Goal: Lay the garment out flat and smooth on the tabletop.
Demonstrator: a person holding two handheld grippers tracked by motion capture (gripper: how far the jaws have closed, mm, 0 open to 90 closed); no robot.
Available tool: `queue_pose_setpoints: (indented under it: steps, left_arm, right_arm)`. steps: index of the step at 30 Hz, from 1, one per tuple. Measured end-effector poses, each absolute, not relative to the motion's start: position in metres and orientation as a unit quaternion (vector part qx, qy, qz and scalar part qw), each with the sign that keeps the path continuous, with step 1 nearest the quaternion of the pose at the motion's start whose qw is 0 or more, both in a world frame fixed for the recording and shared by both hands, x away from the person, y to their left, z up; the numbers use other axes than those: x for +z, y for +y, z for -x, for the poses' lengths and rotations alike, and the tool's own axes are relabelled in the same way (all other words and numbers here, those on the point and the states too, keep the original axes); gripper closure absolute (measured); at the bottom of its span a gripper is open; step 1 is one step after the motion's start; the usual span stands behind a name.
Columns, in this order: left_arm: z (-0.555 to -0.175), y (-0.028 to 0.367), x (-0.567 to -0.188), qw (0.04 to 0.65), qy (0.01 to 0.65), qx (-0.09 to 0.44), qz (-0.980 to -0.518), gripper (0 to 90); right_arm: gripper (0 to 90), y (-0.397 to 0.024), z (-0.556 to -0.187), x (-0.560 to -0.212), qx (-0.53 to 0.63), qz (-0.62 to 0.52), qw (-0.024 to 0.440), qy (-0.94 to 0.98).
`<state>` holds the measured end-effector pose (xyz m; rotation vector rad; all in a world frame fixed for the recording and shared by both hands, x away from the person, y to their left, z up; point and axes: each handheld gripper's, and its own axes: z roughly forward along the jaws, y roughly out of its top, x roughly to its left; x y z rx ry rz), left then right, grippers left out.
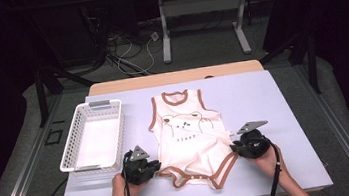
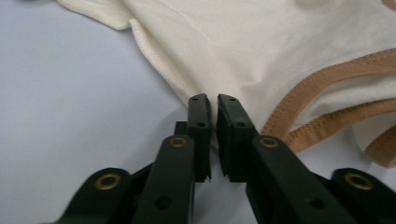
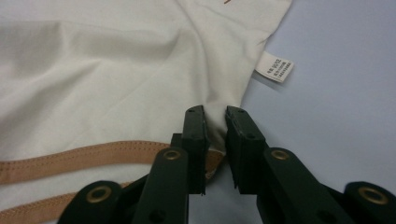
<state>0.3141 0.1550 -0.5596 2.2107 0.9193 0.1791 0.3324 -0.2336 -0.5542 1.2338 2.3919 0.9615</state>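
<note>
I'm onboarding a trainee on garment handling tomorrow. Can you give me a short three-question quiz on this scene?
1. True or false: the white basket lies to the right of the baby bodysuit in the high view.
2. Which part of the bodysuit does the right gripper pinch: A) the neckline, B) a side edge near the care label, C) the bear print?
3. What colour is the trim along the bodysuit's openings?

Key:
1. False; it lies to the left.
2. B. The left gripper has its fingers on the opposite side edge.
3. Tan brown.
</note>
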Motion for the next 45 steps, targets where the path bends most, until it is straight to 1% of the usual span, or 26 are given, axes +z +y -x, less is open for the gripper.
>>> queue_pose_setpoints:
  steps: [2,6,8,9,13,16,19,24,29,32,35,39,41,43,45]
  left_arm:
    - [-0.314,0.154,-0.56,0.361,0.353,0.078,-0.86,88.5]
    - [-0.313,0.156,-0.559,0.363,0.35,0.074,-0.86,89.3]
    - [-0.313,0.159,-0.559,0.373,0.347,0.066,-0.858,89.4]
    - [-0.314,0.161,-0.558,0.375,0.341,0.062,-0.86,89.3]
    - [-0.313,0.166,-0.557,0.379,0.349,0.062,-0.855,89.3]
    - [-0.311,0.172,-0.552,0.374,0.346,0.07,-0.857,89.4]
    - [-0.308,0.174,-0.551,0.375,0.348,0.072,-0.856,89.4]
    - [-0.306,0.179,-0.549,0.362,0.349,0.091,-0.859,89.4]
    - [-0.308,0.183,-0.549,0.353,0.355,0.1,-0.86,89.4]
    - [-0.309,0.181,-0.551,0.343,0.353,0.096,-0.865,89.4]
    - [-0.308,0.178,-0.552,0.334,0.345,0.084,-0.873,89.4]
    - [-0.307,0.175,-0.552,0.327,0.342,0.086,-0.877,89.2]
    - [-0.307,0.175,-0.551,0.325,0.343,0.087,-0.877,89.0]
    - [-0.307,0.176,-0.548,0.325,0.35,0.093,-0.874,86.7]
    - [-0.309,0.177,-0.546,0.326,0.364,0.104,-0.866,76.4]
  right_arm:
    - [81.1,-0.234,-0.332,-0.554,0.332,-0.43,0.138,0.829]
    - [86.3,-0.236,-0.332,-0.555,0.342,-0.436,0.13,0.823]
    - [87.1,-0.236,-0.332,-0.555,0.343,-0.436,0.13,0.821]
    - [87.2,-0.236,-0.331,-0.554,0.345,-0.436,0.128,0.822]
    - [87.4,-0.236,-0.331,-0.553,0.341,-0.436,0.13,0.822]
    - [87.5,-0.235,-0.33,-0.553,0.343,-0.438,0.128,0.821]
    - [87.6,-0.235,-0.329,-0.551,0.341,-0.43,0.133,0.825]
    - [87.9,-0.235,-0.327,-0.547,0.333,-0.423,0.143,0.831]
    - [87.8,-0.233,-0.325,-0.545,0.333,-0.424,0.137,0.831]
    - [87.8,-0.233,-0.327,-0.549,0.314,-0.419,0.145,0.839]
    - [87.9,-0.234,-0.327,-0.549,0.311,-0.423,0.138,0.84]
    - [87.6,-0.234,-0.326,-0.548,0.308,-0.42,0.134,0.843]
    - [87.0,-0.234,-0.326,-0.548,0.305,-0.42,0.131,0.845]
    - [76.8,-0.236,-0.327,-0.547,0.313,-0.419,0.129,0.842]
    - [70.3,-0.239,-0.328,-0.545,0.329,-0.424,0.125,0.834]
